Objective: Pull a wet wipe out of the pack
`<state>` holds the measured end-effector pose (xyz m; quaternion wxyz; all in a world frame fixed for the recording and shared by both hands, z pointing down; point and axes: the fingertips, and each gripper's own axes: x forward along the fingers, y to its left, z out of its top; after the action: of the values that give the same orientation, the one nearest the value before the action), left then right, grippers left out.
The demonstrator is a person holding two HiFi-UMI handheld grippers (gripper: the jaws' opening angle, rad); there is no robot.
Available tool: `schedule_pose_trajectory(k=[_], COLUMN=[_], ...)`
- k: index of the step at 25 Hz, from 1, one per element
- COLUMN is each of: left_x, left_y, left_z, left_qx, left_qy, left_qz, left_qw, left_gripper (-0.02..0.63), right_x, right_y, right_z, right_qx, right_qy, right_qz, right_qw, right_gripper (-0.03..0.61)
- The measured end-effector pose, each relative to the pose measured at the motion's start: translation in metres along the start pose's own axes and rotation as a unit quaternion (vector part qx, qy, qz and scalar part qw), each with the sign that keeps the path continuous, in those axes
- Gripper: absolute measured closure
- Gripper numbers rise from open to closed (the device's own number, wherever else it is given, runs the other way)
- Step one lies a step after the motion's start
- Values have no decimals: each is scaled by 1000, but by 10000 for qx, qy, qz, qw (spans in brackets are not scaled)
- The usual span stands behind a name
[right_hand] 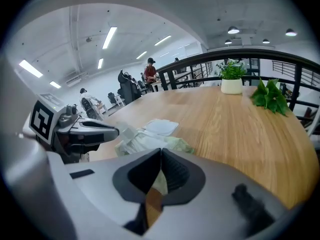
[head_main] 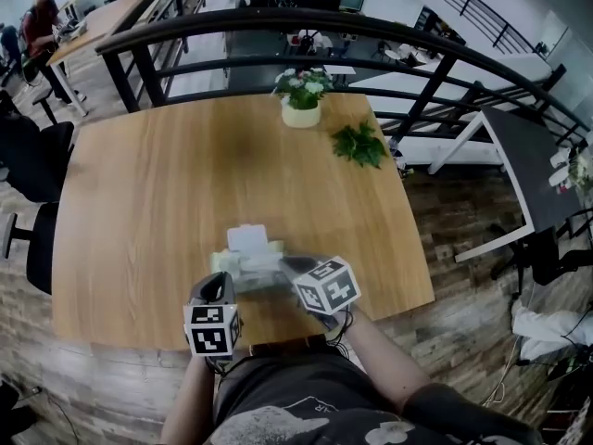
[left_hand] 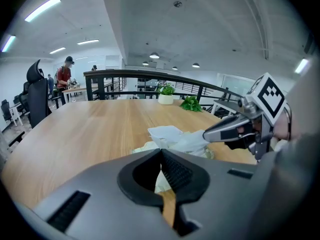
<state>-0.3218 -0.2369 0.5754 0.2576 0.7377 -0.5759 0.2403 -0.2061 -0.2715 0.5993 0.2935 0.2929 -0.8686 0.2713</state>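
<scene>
My left fingers [right_hand: 95,129]: closed on pack [right_hand: 150,143] edge, anchoring. My right fingers [left_hand: 225,129]: closed, apparently pinching wet wipe [left_hand: 192,140] atop pack, pull-ready.

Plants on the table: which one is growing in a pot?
The flowering plant at the table's far edge, standing in a white pot. The other, a bunch of green leaves, lies straight on the wood to its right, with no pot.

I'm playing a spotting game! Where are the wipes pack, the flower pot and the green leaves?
wipes pack [head_main: 247,239]: head view, on its white flap.
flower pot [head_main: 301,115]: head view, the pot's front.
green leaves [head_main: 359,145]: head view, middle of the bunch.
</scene>
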Motion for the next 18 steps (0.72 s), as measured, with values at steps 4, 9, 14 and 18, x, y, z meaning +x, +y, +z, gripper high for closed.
schedule_pose_trajectory(k=[4, 9, 14, 18], left_x=[0, -1, -2, -7], left_y=[-1, -1, -5, -8], left_z=[-3, -3, 0, 5], left_qx=[87, 60, -5, 1], left_qy=[39, 13, -46, -137], left_qz=[121, 235, 353, 480], left_qw=[9999, 9997, 9994, 9988], left_gripper=[598, 598, 598, 598], right_x=[-13, -33, -60, -78], right_y=[-9, -32, -55, -68], right_z=[-5, -8, -1, 7], right_qx=[-130, -48, 107, 145], right_qy=[9, -116, -375, -574], right_qz=[-112, -360, -533, -642], right_qw=[9999, 9993, 9978, 9962], right_gripper=[551, 551, 551, 551])
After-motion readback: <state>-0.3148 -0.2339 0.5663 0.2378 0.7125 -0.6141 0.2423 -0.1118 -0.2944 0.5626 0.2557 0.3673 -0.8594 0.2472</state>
